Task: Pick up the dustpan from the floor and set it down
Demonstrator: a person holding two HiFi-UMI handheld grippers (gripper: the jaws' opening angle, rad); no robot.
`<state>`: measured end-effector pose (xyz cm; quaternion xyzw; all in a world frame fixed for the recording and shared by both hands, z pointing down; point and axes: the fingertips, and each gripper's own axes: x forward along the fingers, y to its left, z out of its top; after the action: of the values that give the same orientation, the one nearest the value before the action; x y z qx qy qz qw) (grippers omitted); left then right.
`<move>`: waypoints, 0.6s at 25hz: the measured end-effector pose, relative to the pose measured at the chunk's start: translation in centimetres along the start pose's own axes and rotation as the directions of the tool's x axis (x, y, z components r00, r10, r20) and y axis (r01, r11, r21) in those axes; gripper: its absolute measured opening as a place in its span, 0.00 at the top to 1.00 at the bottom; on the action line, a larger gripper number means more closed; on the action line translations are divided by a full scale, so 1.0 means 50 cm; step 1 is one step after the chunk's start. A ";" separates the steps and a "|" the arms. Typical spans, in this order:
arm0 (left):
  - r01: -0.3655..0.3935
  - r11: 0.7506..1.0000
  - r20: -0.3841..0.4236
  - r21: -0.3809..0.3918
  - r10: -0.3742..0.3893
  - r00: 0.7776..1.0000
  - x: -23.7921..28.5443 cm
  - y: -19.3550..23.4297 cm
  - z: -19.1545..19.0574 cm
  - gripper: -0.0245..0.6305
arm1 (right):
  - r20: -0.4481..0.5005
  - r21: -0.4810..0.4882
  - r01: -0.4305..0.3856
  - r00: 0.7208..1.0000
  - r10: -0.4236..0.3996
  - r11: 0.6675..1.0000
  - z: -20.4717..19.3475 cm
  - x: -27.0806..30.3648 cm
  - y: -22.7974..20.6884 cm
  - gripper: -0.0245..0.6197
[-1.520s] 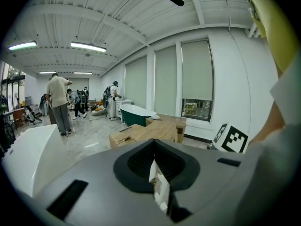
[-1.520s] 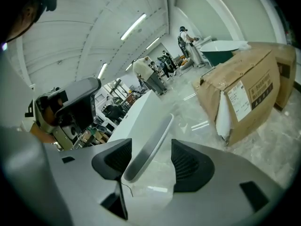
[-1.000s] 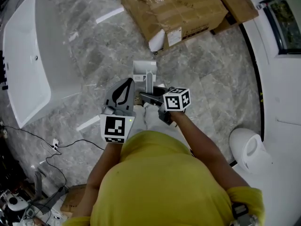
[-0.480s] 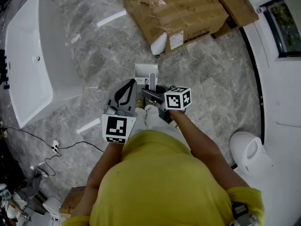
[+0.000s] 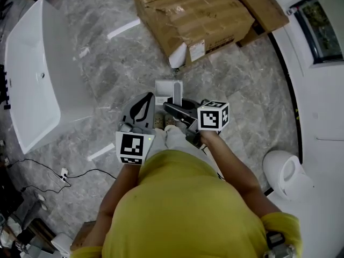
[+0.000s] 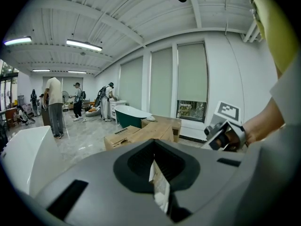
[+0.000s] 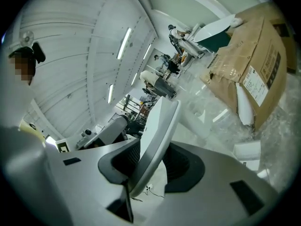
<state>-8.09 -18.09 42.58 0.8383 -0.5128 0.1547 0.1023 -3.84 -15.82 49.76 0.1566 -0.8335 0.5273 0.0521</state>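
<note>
The white dustpan [image 5: 165, 88] hangs over the grey marble floor, just ahead of the person's feet. Its long handle [image 7: 157, 135] runs slantwise between the jaws of my right gripper [image 5: 172, 108], which is shut on it. Those jaws have just been closing on the handle and then eased a touch. In the right gripper view the handle fills the gap of the right gripper [image 7: 153, 163]. My left gripper [image 5: 147, 98] is held beside it on the left, shut, with nothing in it. The left gripper [image 6: 157, 166] shows only a thin slit between its pads.
Large cardboard boxes [image 5: 199, 9] lie on the floor just beyond the dustpan. A white bathtub [image 5: 37, 74] stands at the left, a toilet [image 5: 285, 173] at the lower right, and cables [image 5: 59, 168] trail at the lower left. People stand far off across the room [image 6: 55, 105].
My right gripper has risen toward the camera and shifted slightly right, taking the dustpan handle with it. The left gripper has stayed put.
</note>
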 end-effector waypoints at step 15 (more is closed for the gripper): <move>0.043 0.999 0.010 0.011 -0.043 0.999 0.015 -0.021 0.012 0.96 | 0.015 -0.089 -0.019 1.000 0.020 0.996 0.042 -0.076 0.130 0.70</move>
<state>-6.77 -18.42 42.29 0.8505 -0.4942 0.1509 0.0982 -2.12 -14.36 42.29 0.1502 -0.8580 0.4890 0.0472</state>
